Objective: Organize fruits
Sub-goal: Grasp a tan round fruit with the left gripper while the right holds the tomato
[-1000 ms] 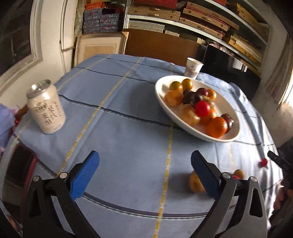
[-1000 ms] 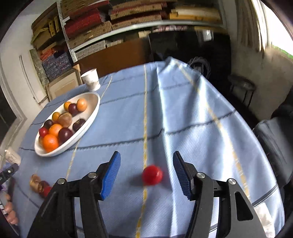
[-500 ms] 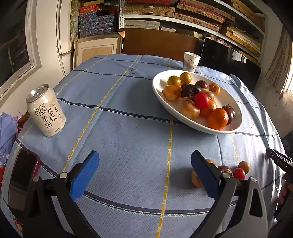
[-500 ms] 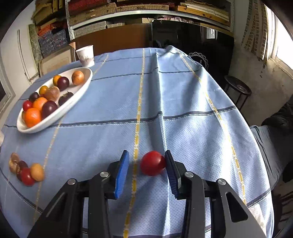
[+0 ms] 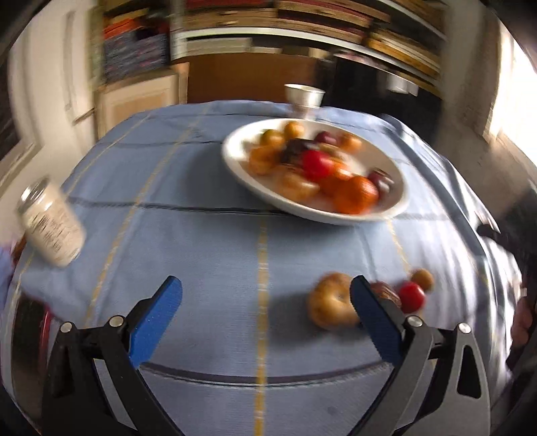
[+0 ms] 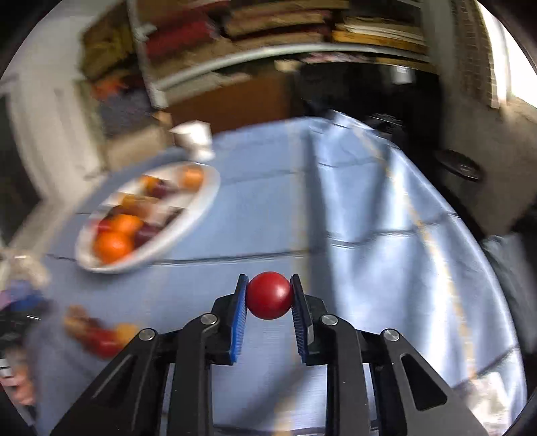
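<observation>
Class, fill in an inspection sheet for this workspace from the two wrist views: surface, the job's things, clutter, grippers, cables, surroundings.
Surface: table under a blue checked cloth, creased toward its far right edge.
Job's things: white bowl heaped with fruit; four loose fruits grouped on the cloth; one red fruit in the right gripper.
Clutter: drinks can, paper cup, a dark red object at the near left edge, too cut off to name.
Grippers: left gripper open, nothing between its pads; right gripper shut on the red fruit.
Cables: nothing seen.
Surroundings: packed shelves, bright window at right, blurred.
</observation>
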`<state>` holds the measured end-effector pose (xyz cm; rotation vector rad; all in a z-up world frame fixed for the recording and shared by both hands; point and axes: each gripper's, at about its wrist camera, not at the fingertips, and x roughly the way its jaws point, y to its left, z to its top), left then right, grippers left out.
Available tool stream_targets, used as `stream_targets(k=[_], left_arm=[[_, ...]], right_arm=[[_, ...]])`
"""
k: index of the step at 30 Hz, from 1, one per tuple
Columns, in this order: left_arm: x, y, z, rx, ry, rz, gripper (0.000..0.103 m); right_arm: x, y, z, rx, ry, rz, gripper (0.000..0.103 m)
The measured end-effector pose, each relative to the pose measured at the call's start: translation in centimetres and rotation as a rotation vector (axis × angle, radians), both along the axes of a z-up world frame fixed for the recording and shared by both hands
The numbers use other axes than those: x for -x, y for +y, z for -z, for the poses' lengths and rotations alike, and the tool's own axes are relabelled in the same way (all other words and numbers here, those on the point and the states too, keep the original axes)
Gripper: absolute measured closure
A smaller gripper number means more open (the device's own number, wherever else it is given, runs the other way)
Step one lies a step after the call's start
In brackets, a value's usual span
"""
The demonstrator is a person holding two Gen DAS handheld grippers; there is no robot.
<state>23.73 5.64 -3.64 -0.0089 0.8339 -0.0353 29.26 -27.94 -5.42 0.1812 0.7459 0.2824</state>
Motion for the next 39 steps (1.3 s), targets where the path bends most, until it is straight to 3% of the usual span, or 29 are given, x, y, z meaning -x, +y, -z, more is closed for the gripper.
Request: stream_targets(k=[4, 6, 10, 20, 24, 39], left_arm=[[0.7, -2.8, 0.4, -0.063, -0.014, 0.131, 0.009], [0.7, -3.6, 0.7, -0.084, -0.008, 0.163, 0.022], [0.0, -3.5, 1.4, -0.035, 0.043, 0.182, 0.044], [-0.7, -3.1, 2.4, 0.000, 0.075, 0.184, 0.049], [-0.9, -3.0, 2.4, 0.031, 0.080, 0.200, 0.061], [-0.6, -3.2, 2.1, 0.008, 0.063, 0.186, 0.063]], right_arm=[[0.8, 1.9, 0.1, -0.048, 0.018, -0.094, 0.078], [1.0, 2.7, 0.0, -0.027, 0.014, -0.114, 0.078], [1.9, 4.0, -0.2, 0.009, -0.006, -0.145, 0.077], [2.0, 3.9, -0.3, 0.012, 0.001, -0.137, 0.077], [1.8, 3.8, -0.2, 0.007, 0.004, -0.140, 0.077], [2.0, 3.8, -0.5, 0.013, -0.010, -0.138, 0.077]])
